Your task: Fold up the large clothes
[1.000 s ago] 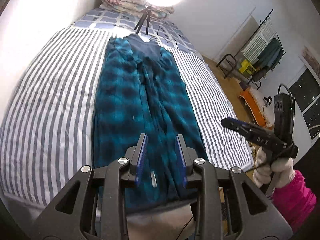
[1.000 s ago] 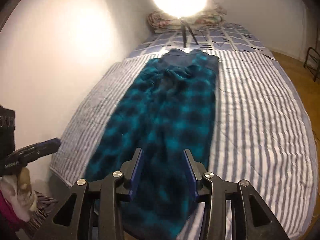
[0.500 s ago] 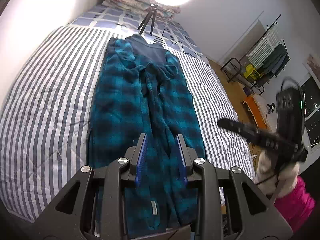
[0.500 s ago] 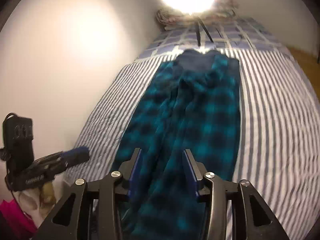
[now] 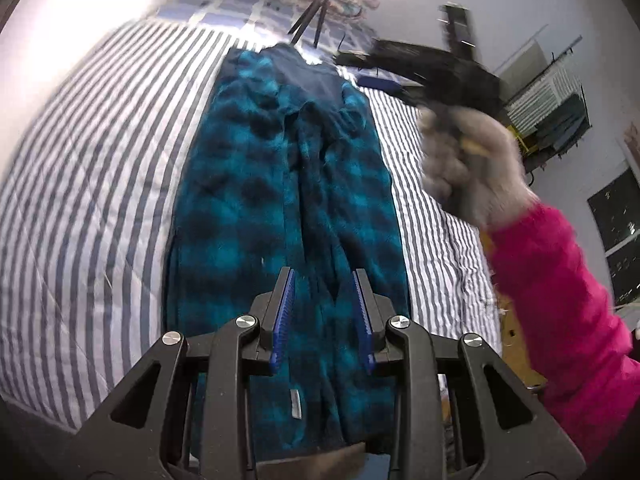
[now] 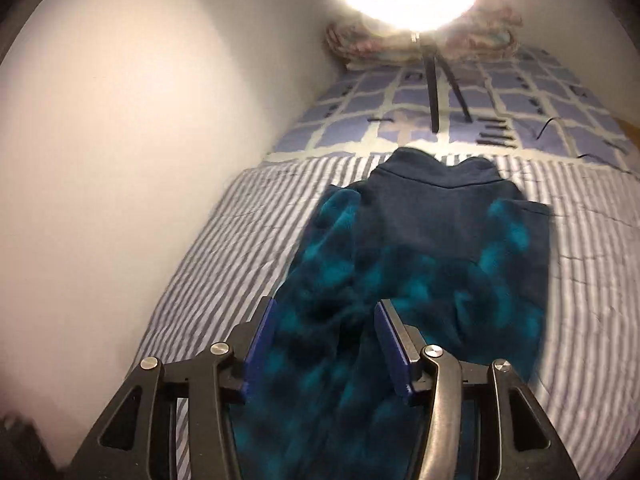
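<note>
A long teal and black plaid fleece garment [image 5: 256, 184] lies flat lengthwise on the striped bed [image 5: 88, 168], sleeves folded in, dark navy collar end far away. My left gripper [image 5: 322, 312] is open and empty above the garment's near hem. My right gripper [image 6: 326, 340] is open and empty, hovering over the garment's [image 6: 400, 280] upper body near the collar [image 6: 436, 176]. In the left wrist view the right gripper [image 5: 420, 64] shows blurred, held by a gloved hand with a pink sleeve.
A ring light on a tripod [image 6: 436, 92] stands on the checked bedding [image 6: 520, 96] beyond the collar. Folded blankets [image 6: 360, 48] lie at the head of the bed. A white wall [image 6: 140, 160] runs along the left. A clothes rack [image 5: 556, 108] stands at right.
My right gripper has swung forward over the bed towards the collar end. The left gripper has moved in slightly over the hem. Both stay open.
</note>
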Available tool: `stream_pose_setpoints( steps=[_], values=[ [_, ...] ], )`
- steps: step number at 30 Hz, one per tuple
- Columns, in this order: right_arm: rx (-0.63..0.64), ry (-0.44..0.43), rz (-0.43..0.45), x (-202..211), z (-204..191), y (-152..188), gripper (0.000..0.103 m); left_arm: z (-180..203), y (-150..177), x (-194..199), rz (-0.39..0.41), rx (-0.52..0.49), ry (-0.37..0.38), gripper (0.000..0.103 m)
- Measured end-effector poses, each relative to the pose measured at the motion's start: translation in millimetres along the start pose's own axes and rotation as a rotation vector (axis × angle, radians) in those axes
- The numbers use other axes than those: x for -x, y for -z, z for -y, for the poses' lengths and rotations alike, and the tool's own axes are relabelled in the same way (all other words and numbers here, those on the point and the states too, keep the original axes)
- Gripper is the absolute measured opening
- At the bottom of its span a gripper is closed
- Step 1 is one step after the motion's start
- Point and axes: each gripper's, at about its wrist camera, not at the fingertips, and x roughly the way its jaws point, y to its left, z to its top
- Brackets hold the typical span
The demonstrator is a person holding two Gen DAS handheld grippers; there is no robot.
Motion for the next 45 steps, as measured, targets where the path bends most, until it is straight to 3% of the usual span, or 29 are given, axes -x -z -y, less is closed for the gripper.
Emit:
stream_pose_setpoints(
  steps=[5,10,13,16,19,21,25,28,31,34,38,45],
  values=[
    [-0.13,-0.014,-0.029,-74,26,-21,0.054,-22,2,5,-0.009,0.069,-0.001,0.028],
    [-0.202,-0.08,-0.078,-131,43,-30,0.051,-43,4,6,-0.032,0.143,0.018,0.028],
    [-0.181,-0.167,-0.117,-147,38,-31,0.006,-50,1,3,-0.042,0.153,0.01,0.028],
    [-0.091,-0.121,-0.049,-126,26,-29,0.004,-56,-6,1,-0.042,0.172,0.006,0.028],
    [-0.164,-0.073,-0.012,-114,39,-27,0.003,-60,-13,1,-0.029,0.177,-0.003,0.028],
    [-0.14,-0.039,-0.023,-119,39,-25,0.003,-58,-16,3,-0.017,0.158,-0.011,0.028],
    [-0.074,0.125,-0.096,-143,29,-20,0.011,-51,-16,10,0.016,0.124,-0.018,0.028],
    [-0.156,0.102,-0.076,-111,28,-24,0.034,-42,-13,20,0.054,0.07,-0.046,0.028],
    [-0.209,-0.023,0.007,-50,24,-23,0.034,-43,-8,23,0.067,0.051,-0.079,0.028],
    [-0.184,-0.069,0.056,23,13,-3,0.035,-49,-9,25,0.074,0.047,-0.107,0.028],
    [-0.078,-0.035,0.055,115,-8,52,0.035,-57,-9,23,0.064,0.048,-0.111,0.028],
    [0.015,0.005,-0.037,208,-27,174,0.035,-66,12,17,0.003,0.019,-0.11,0.028]
  ],
)
